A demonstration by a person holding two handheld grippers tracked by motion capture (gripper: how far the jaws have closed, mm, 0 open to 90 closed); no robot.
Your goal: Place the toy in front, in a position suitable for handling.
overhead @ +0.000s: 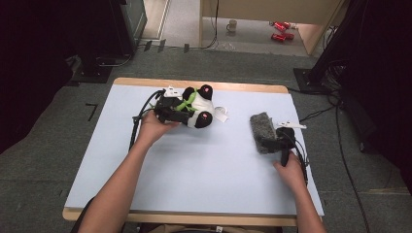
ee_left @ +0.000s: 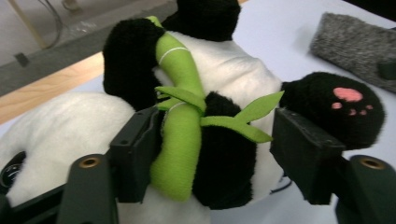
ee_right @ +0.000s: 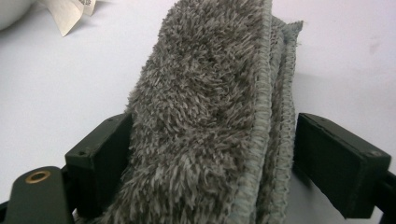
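The worktop [overhead: 194, 165] is lying pale blue under everything, with a wooden edge showing along its far side. On its far left part the panda [overhead: 198, 108] is lying on its side, a black and white plush with pink paw pads, and a green bamboo stalk [ee_left: 180, 126] is running across its belly. A white tag [overhead: 221, 114] is sticking out just beside the panda on the worktop.

The left tool [overhead: 171, 114] is reaching into the panda from the left, held in the left hand [overhead: 154, 127]. In the left gripper view its jaws are standing apart, one pressing against the bamboo and the black limb, the other sitting just beside the panda's belly with a small gap, so it is bracketing the toy rather than squeezing it tight.

Well apart to the right, the cloth [overhead: 263, 131] is lying folded, grey and shaggy with a stitched hem. The right tool [overhead: 282, 141] is meeting its near end, gripped by the right hand [overhead: 291, 170]. In the right gripper view the left jaw is touching the pile, while the right jaw is standing just clear of the hem, so the jaws are spread around the cloth.
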